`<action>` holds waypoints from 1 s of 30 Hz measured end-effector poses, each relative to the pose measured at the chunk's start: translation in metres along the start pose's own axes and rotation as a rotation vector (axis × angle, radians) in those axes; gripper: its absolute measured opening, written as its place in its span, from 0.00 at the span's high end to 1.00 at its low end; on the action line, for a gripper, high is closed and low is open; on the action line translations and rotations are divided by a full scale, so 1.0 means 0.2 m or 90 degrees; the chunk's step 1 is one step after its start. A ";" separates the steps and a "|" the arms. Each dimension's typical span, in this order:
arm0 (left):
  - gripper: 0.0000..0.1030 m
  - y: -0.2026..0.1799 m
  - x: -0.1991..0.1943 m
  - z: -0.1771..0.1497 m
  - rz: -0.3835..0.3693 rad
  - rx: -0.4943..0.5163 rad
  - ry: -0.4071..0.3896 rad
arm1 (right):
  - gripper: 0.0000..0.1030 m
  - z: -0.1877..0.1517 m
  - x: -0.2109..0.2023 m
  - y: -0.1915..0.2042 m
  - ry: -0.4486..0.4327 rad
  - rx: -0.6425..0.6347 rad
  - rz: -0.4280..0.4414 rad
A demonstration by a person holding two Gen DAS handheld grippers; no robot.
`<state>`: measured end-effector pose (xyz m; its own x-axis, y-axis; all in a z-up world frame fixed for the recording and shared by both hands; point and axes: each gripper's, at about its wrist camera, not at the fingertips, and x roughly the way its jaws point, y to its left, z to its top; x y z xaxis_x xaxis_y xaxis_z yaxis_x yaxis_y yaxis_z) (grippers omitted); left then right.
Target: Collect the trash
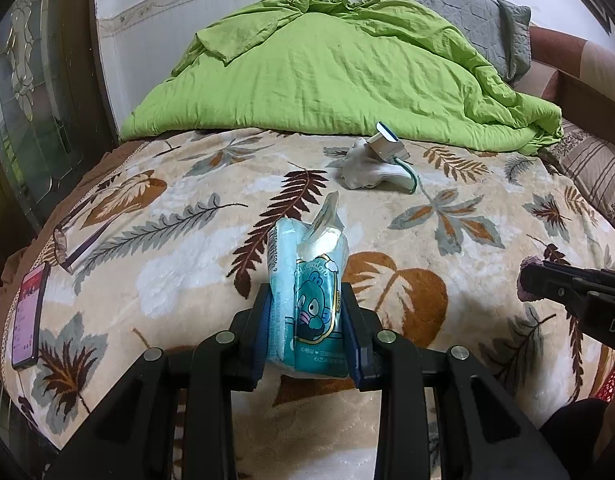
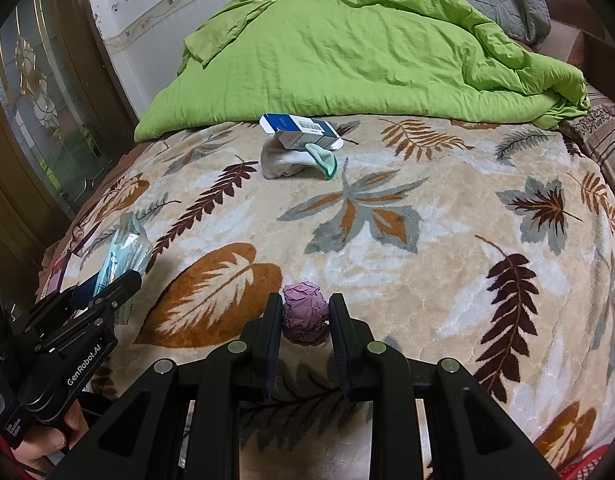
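Behind both pads, left gripper (image 1: 305,308) clamps half-hidden tissue pack (image 1: 311,280), right gripper (image 2: 305,316) pinches paper ball (image 2: 305,314)

A: What covers the bed?
B: A leaf-print blanket (image 2: 387,240), with a green quilt (image 2: 347,52) heaped at the far end and a grey pillow (image 1: 467,12) behind it.
A: And at the left edge?
B: A phone (image 1: 27,316) beside glasses (image 1: 71,240).

A pale blue tissue packet (image 1: 307,304) stands upright near-left; a crumpled purple paper ball (image 2: 305,314) sits near-centre on the bed.
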<state>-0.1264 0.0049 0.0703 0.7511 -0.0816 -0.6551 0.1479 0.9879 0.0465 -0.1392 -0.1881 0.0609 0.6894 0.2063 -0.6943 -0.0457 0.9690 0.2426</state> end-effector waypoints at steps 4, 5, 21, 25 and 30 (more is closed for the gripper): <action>0.70 0.00 0.00 0.00 0.000 0.000 0.000 | 0.76 0.00 0.00 0.00 0.001 0.000 0.000; 0.70 0.00 0.00 0.00 0.000 0.000 0.000 | 0.76 0.00 0.00 0.00 0.000 0.000 0.000; 0.70 -0.03 0.00 0.00 -0.001 0.008 -0.001 | 0.76 0.00 -0.02 -0.02 -0.009 0.012 -0.008; 0.70 -0.03 0.00 0.00 -0.001 0.007 -0.001 | 0.76 -0.02 -0.05 -0.01 -0.013 0.012 -0.008; 0.70 -0.03 -0.01 0.00 -0.001 0.006 0.000 | 0.75 -0.03 -0.07 0.00 -0.018 0.010 -0.011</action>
<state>-0.1283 -0.0009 0.0706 0.7513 -0.0833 -0.6547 0.1556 0.9864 0.0530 -0.1529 -0.1897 0.0662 0.7100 0.1854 -0.6793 -0.0218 0.9700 0.2420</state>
